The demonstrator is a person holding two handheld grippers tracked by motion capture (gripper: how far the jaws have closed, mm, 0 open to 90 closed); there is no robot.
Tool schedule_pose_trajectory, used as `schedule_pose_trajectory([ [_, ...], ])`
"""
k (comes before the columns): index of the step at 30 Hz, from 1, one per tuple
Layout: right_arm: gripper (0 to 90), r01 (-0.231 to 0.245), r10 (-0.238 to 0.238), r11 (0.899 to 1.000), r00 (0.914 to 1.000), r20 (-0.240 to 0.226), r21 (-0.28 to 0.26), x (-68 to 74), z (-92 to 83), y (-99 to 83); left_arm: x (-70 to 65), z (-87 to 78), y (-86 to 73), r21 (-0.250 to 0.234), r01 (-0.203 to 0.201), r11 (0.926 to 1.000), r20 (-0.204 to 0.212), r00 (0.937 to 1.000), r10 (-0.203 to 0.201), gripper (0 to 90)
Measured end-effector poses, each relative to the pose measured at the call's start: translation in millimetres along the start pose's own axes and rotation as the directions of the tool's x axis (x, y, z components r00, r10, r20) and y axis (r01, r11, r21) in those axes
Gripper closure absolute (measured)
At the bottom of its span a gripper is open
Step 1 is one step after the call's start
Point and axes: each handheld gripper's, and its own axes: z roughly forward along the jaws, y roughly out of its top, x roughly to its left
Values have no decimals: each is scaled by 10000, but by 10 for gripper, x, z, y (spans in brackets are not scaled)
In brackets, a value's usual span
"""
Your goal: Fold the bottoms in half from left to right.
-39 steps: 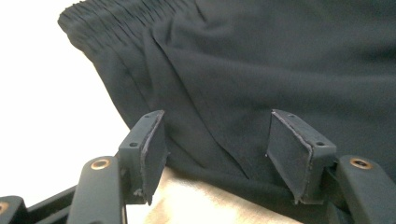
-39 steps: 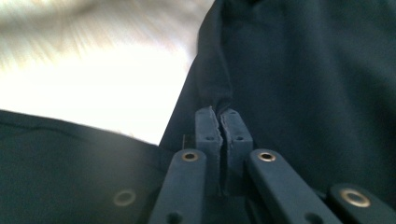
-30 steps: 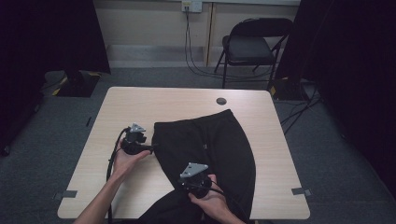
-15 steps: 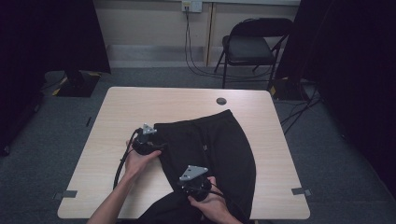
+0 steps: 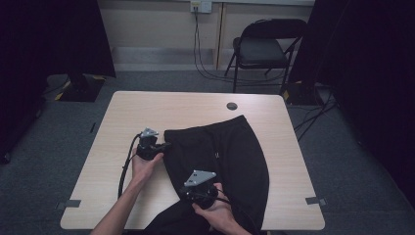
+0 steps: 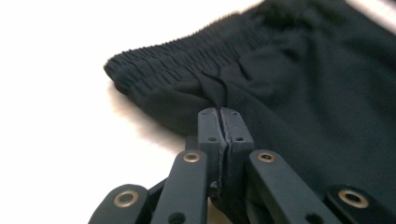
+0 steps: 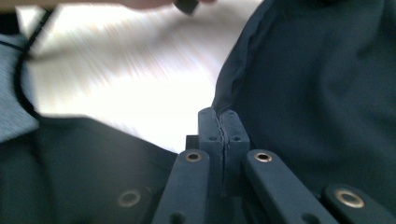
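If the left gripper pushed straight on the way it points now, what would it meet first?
The left gripper is shut on a fold of the black trousers; straight ahead lies their ribbed waistband, probably first.

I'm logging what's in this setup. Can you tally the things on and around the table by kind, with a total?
Black trousers: 1
Handheld grippers, left gripper and right gripper, each shut on the trousers' fabric: 2
Table: 1
Folding chair behind the table: 1
Round dark grommet in the tabletop: 1
Total: 6
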Motion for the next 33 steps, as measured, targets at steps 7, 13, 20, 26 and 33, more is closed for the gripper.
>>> schedule_pose_trajectory([
  [7,897,128,-167,9969,9986,-503,-771,79,-155,367,19,-167,211,-577,242,9980,299,9993,-225,885],
  [13,898,143,-241,9902,9973,-690,-1387,116,-249,636,17,-337,521,-1299,166,9914,356,9993,-120,885],
  [20,898,299,-486,9748,9956,-797,-2209,149,-406,936,3,-545,779,-1928,42,9812,224,9997,2,885],
  [26,899,424,-712,9517,9939,-842,-3041,190,-572,1295,-5,-791,1089,-2561,-152,9665,64,9998,174,886],
  [33,899,365,-834,9039,9923,-920,-4261,190,-822,1691,-117,-1086,1527,-3112,-874,9463,-453,9960,771,886],
])
